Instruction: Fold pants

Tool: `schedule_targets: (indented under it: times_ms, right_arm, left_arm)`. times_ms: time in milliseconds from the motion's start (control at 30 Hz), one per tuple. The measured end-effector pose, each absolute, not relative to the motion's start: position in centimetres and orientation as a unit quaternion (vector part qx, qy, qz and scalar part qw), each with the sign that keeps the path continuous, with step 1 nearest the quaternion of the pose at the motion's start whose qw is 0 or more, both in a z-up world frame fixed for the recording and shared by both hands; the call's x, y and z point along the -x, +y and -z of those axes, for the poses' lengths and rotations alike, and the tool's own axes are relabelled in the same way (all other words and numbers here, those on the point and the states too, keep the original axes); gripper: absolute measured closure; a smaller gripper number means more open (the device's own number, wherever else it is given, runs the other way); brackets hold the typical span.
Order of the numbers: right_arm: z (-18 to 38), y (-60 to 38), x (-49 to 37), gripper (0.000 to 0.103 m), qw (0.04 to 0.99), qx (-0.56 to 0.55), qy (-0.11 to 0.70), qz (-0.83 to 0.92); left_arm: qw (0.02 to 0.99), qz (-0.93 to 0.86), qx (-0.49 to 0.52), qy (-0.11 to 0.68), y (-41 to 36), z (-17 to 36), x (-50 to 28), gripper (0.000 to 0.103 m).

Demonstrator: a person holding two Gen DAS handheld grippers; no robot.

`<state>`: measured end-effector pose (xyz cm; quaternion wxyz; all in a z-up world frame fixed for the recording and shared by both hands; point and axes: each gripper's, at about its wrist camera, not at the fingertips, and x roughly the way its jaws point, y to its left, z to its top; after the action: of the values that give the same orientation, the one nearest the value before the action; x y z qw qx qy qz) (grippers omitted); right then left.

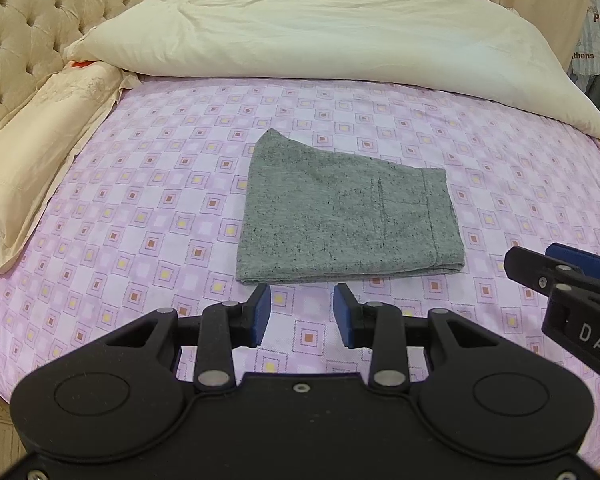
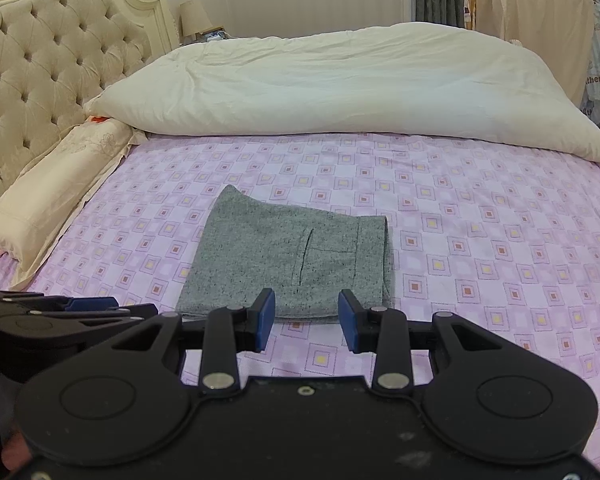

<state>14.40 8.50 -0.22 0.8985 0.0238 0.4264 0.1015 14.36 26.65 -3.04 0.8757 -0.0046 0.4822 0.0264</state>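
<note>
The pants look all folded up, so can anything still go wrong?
A few things might. Both grippers, left and right, are open and empty right by the near edge of the pants; a nudge could snag the stacked layers and undo the fold. The far left corner pokes out unevenly, so fixing it might shift the bundle. The grippers are also close together and could bump.
</note>
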Motion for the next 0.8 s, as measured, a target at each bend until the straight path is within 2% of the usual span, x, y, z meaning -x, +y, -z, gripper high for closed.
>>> schedule_targets:
  times_ms: [800]
  right_arm:
    - [0.34,8.67,-14.81,0.066,0.898,-0.031,0.428,-0.097]
  left_arm:
    - [0.873,-0.029,0.005,0.487,26.21,3.23,-14.48,0.058]
